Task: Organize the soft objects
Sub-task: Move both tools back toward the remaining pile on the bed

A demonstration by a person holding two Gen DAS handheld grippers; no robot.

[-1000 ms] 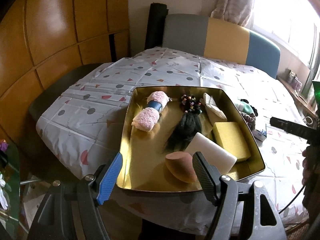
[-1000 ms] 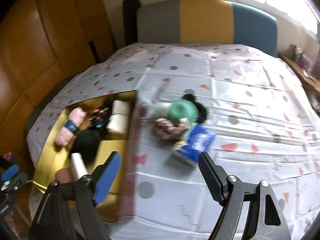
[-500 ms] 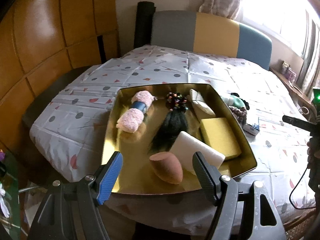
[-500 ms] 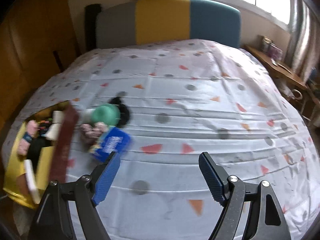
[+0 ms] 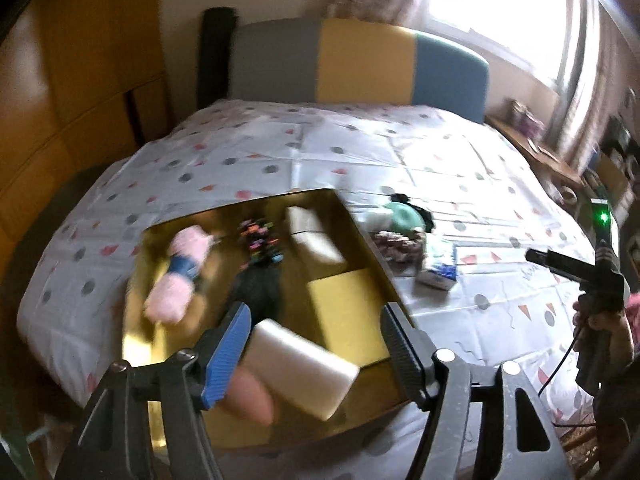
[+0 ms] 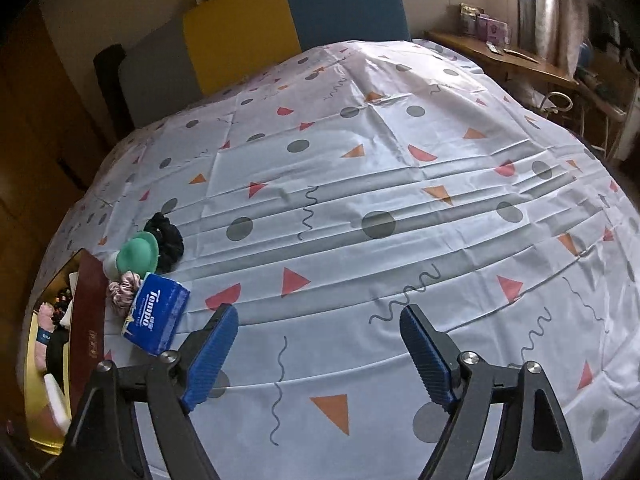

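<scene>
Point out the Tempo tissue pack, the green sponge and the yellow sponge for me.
Tissue pack (image 6: 156,316): right wrist view, on its blue printed top face.
Green sponge (image 6: 139,257): right wrist view, on its rounded green face.
Yellow sponge (image 5: 346,308): left wrist view, on its flat top, inside the tray.

Right gripper (image 6: 316,354) open, empty, over patterned sheet (image 6: 400,208); Tempo pack (image 6: 156,314) left.
</scene>
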